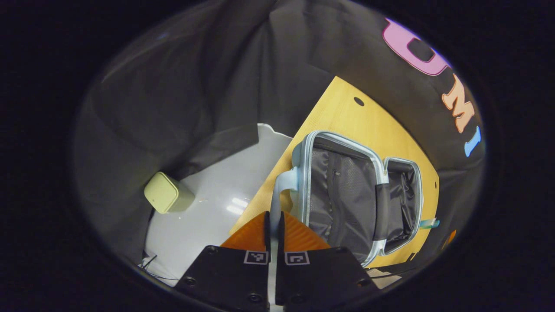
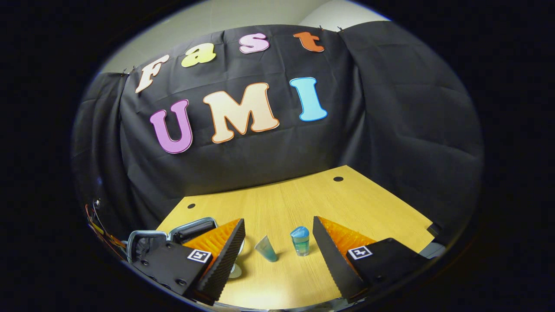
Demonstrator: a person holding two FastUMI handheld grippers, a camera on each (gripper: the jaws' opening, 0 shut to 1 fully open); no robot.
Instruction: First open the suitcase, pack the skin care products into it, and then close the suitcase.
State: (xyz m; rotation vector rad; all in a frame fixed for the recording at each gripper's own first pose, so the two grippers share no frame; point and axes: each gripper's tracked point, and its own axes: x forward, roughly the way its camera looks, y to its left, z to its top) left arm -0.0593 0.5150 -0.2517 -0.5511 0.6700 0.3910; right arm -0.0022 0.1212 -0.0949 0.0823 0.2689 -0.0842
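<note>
On the table (image 1: 347, 112) lies the suitcase (image 1: 347, 195), open, both dark-lined halves bare. At its near edge, the left gripper (image 1: 274, 225) is clamped on the pale handle (image 1: 282, 184). Right of the suitcase, the right gripper (image 2: 277, 242) hovers with fingers wide apart, facing a tube (image 2: 266, 248) and bottle (image 2: 300, 241); another item hides behind its left finger.

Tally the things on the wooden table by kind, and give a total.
Suitcase, lying open: 1
Skin care bottle, standing upright: 1
Skin care tube, tilted: 1
Total: 3
A pale round item sits partly hidden behind the right gripper's finger; not counted, since its kind cannot be told.
</note>
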